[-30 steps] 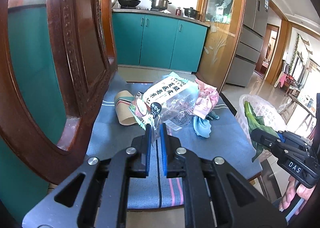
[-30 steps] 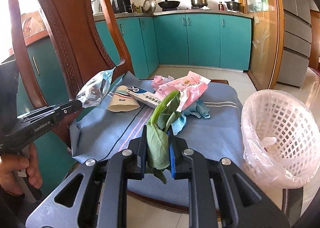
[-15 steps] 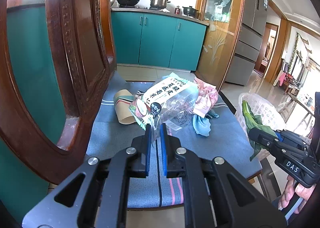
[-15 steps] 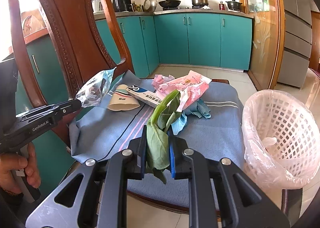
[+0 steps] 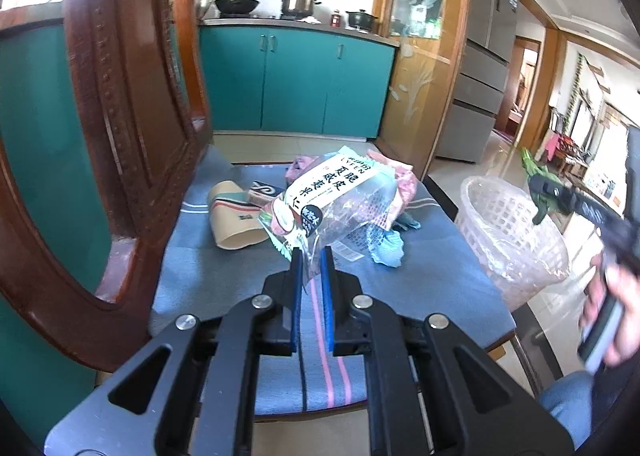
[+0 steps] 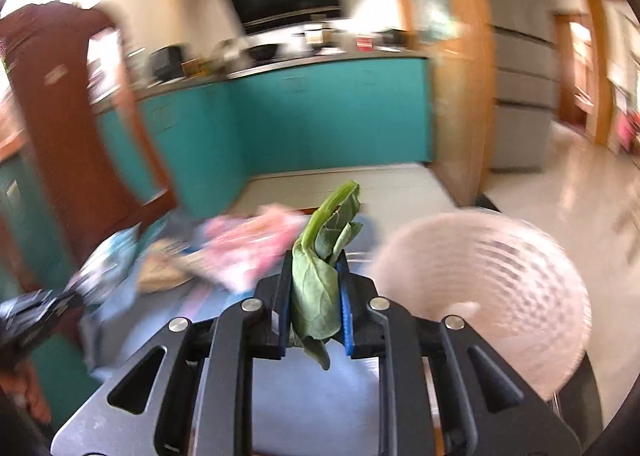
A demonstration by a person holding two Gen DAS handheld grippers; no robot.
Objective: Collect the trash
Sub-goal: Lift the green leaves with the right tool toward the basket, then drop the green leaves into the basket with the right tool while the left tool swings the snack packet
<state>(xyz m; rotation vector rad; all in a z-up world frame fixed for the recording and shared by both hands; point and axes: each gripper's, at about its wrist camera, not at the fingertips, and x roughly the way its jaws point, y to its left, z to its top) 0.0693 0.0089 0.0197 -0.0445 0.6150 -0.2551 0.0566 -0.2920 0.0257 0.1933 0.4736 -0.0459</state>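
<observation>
- Basket [image 5: 516, 240] — light plastic mesh, beside the chair; rim the place to grip.
- Wrapper [image 5: 340, 200] — crinkly, slippery film, clenched by its corner in left gripper [image 5: 311, 256] over the seat.
- Leaf [image 6: 320, 280] — limp, tearable, pinched mid-blade in right gripper [image 6: 314, 276], near the basket.

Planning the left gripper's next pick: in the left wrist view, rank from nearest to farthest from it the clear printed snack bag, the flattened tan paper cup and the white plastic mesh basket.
1. Clear printed snack bag: pinched in the left gripper.
2. Flattened tan paper cup: on the seat, ahead-left.
3. White plastic mesh basket: off the seat's right edge, farthest.
</observation>
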